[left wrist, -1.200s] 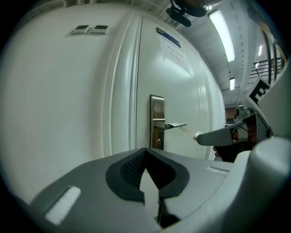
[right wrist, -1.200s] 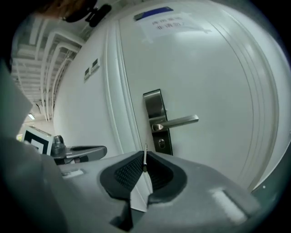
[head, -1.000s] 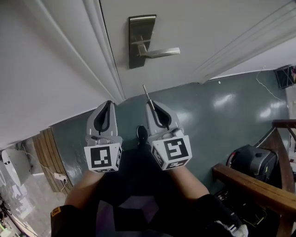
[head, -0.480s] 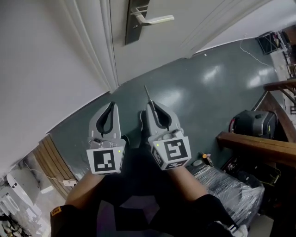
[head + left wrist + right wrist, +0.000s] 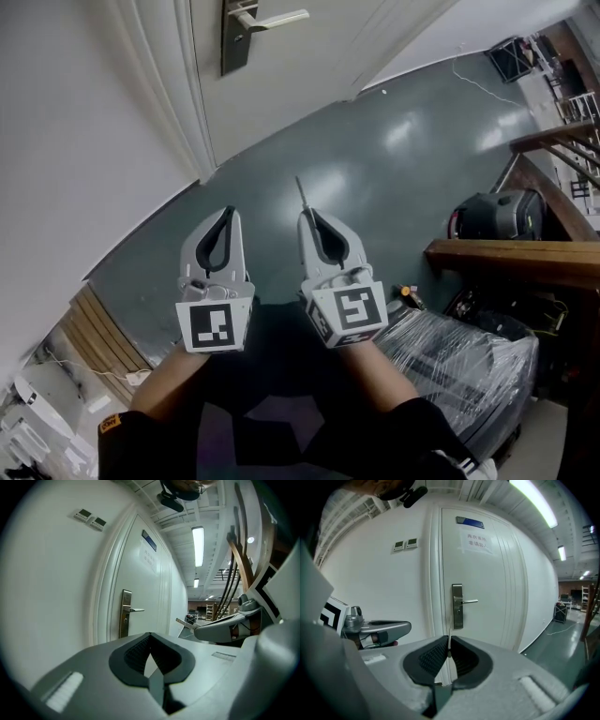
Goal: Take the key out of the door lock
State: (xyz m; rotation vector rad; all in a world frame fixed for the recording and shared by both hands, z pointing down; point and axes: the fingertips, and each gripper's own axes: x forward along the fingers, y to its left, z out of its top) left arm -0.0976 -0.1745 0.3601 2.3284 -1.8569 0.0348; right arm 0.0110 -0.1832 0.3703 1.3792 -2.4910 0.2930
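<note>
Under me the floor (image 5: 375,178) is glossy grey-green and meets a plain white wall (image 5: 75,141) on my left. On my right runs a brown wooden rail (image 5: 506,255), with what looks like a plastic-wrapped bundle (image 5: 469,366) beneath it. A strip light (image 5: 198,545) glows overhead, and two small panels (image 5: 405,544) sit high on the wall.

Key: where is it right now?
The key is clamped in the right gripper's jaw tips at the head view's centre, sticking out over the green floor, well away from the door's lock plate at top left.
</note>
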